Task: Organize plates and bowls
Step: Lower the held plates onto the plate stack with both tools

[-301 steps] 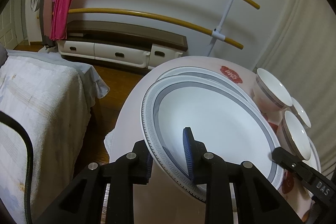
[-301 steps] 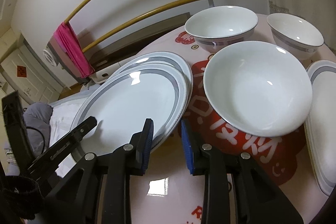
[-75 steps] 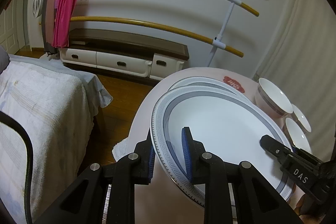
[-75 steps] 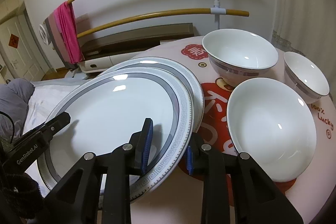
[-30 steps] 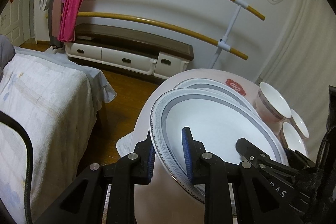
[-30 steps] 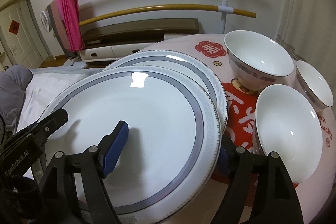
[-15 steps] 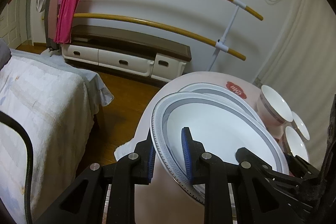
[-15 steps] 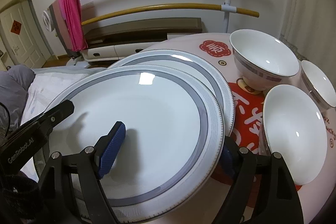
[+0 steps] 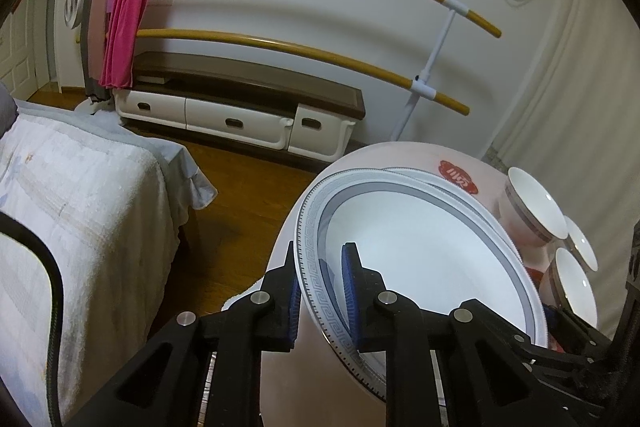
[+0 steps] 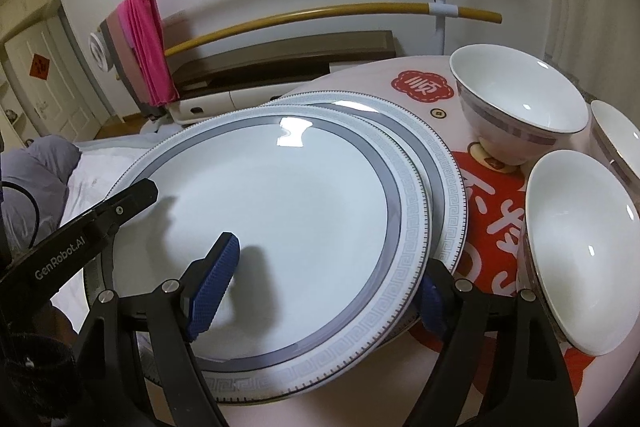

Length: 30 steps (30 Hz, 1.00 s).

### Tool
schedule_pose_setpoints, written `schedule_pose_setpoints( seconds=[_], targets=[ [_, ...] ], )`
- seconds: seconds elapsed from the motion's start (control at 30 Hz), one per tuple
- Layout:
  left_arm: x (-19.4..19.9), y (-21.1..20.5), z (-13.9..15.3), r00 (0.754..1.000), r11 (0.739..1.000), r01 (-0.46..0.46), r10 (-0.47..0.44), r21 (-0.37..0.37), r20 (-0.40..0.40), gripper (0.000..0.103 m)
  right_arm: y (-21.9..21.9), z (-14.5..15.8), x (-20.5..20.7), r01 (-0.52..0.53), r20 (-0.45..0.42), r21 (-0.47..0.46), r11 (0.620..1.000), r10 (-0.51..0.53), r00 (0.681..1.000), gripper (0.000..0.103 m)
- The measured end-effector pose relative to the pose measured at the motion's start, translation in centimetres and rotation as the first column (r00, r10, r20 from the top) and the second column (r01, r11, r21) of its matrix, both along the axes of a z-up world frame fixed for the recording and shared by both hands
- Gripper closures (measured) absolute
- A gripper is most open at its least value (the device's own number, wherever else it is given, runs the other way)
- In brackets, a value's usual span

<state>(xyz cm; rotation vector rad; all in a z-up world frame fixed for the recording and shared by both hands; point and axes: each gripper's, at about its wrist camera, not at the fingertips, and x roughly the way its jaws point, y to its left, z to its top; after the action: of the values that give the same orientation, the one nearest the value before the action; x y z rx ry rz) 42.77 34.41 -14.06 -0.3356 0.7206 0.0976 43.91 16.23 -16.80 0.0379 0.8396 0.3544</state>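
Clearly the step in hand is the stacking of one large plate onto another: the top plate point(image 10: 276, 211), white with a grey key-pattern band, fills the middle of the right wrist view and overlaps a matching lower plate point(image 10: 444, 179) whose rim peeks out toward the right of centre. Both sit on the round table point(image 10: 480, 399) with its red printed characters. The left gripper point(image 9: 320, 291), at lower centre of the left wrist view, has its jaws closing on the near rim of the top plate, one blue pad under the rim and one inside the well, so the plate is pinched there and looks slightly tilted. The right gripper point(image 10: 316, 283), at the bottom of its own view, stands wide, one blue pad hovering over the plate's white well and the other tucked under the rim at lower right; neither pad appears to press, so I judge it holds nothing. Three bowls wait at the right: a tall footed bowl point(image 10: 520, 107) at upper right, a shallow bowl point(image 10: 580, 251) below it, and a third bowl point(image 10: 616, 135) cut by the right edge. Next, as I read it, the top plate needs sliding toward upper right until its rim lines up over the lower one, then a gentle release.
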Motion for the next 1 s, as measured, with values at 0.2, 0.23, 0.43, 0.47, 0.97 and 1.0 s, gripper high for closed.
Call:
schedule_pose_setpoints(
  seconds=[0.2,0.23,0.43,0.47,0.97,1.0],
  targets=[
    [0.1,-0.2,-0.1,1.000,1.000,-0.002,0.002,0.004,-0.003,0.088,-0.3,0.1,-0.3,0.028,0.011,0.020,0.999,-0.028,1.000,0.022],
    [0.2,-0.2,-0.1,1.000,1.000,-0.001,0.001,0.004,-0.002,0.088,-0.2,0.1,-0.3,0.033,0.010,0.019,0.999,-0.033,0.999,0.022],
    [0.3,-0.2,-0.1,1.000,1.000,-0.002,0.002,0.002,-0.004,0.088,-0.5,0.6,-0.4,0.053,-0.027,0.036,0.998,-0.052,0.998,0.022],
    [0.4,-0.2,-0.1,1.000,1.000,-0.002,0.002,0.002,-0.004,0.088,-0.5,0.7,-0.3,0.053,-0.035,0.035,0.998,-0.052,0.998,0.022],
    [0.4,-0.1,-0.5,1.000,1.000,-0.007,0.007,0.012,-0.010,0.088,-0.6,1.2,1.8,0.094,-0.218,0.083,0.992,-0.074,0.973,0.014],
    [0.4,-0.2,-0.5,1.000,1.000,-0.007,0.007,0.016,-0.010,0.088,-0.6,1.3,2.1,0.092,-0.239,0.078,0.993,-0.071,0.968,0.014]
  ],
)
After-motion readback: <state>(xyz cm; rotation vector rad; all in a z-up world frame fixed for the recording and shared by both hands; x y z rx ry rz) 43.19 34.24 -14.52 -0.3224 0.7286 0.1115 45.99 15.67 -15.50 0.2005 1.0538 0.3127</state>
